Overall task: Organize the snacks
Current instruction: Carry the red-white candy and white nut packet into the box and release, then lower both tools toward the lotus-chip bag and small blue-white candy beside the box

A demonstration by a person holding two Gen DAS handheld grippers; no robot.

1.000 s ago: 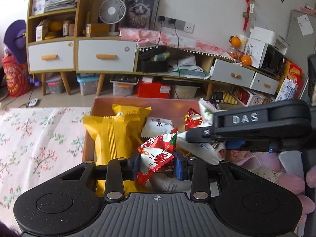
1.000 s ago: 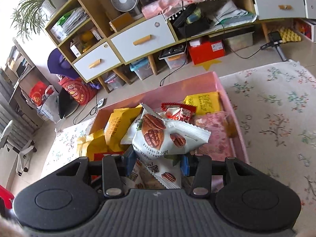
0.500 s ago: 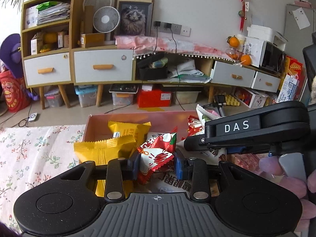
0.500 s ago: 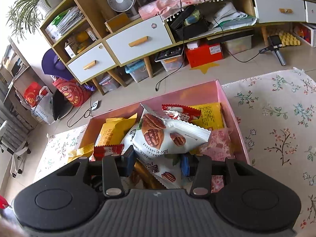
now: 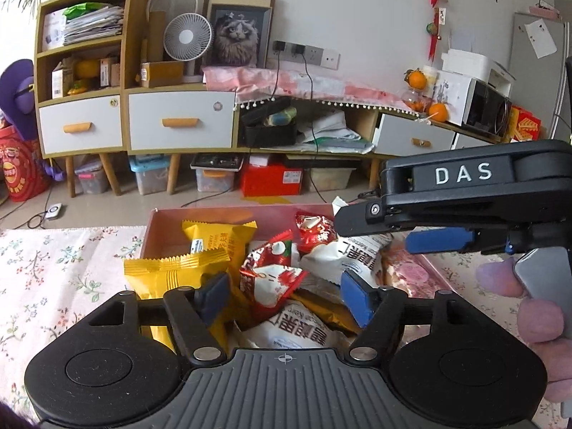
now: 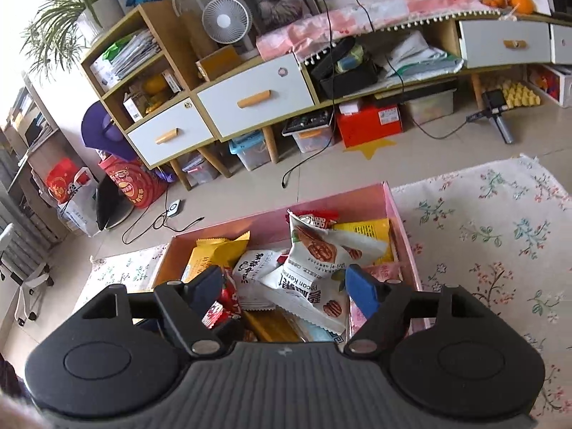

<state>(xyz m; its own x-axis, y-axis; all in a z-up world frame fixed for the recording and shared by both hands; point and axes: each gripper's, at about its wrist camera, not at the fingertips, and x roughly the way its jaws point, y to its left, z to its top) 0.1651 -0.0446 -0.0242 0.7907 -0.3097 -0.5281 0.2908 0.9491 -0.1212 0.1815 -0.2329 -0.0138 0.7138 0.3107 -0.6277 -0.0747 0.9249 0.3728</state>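
Observation:
A pink box [image 5: 221,214] [image 6: 398,214] on the flowered tablecloth holds several snack packets. My left gripper [image 5: 286,298] is open just above the box; the red-and-white packet [image 5: 271,279] lies loose between its fingers on the pile. My right gripper [image 6: 282,287] is open too; the white pecan packet [image 6: 314,261] rests on the other packets between its fingers. Yellow packets [image 5: 171,275] [image 6: 211,254] lie at the box's left side. The right gripper's body [image 5: 464,193] shows at the right in the left wrist view.
The flowered tablecloth [image 6: 493,221] [image 5: 53,268] spreads on both sides of the box. Beyond the table's far edge are a floor with cables, a wooden cabinet [image 5: 125,121] with white drawers, storage bins and a fan.
Both grippers have opened and let go: the red-and-white packet and the pecan packet now lie in the box. Both grippers have pulled back and up a little.

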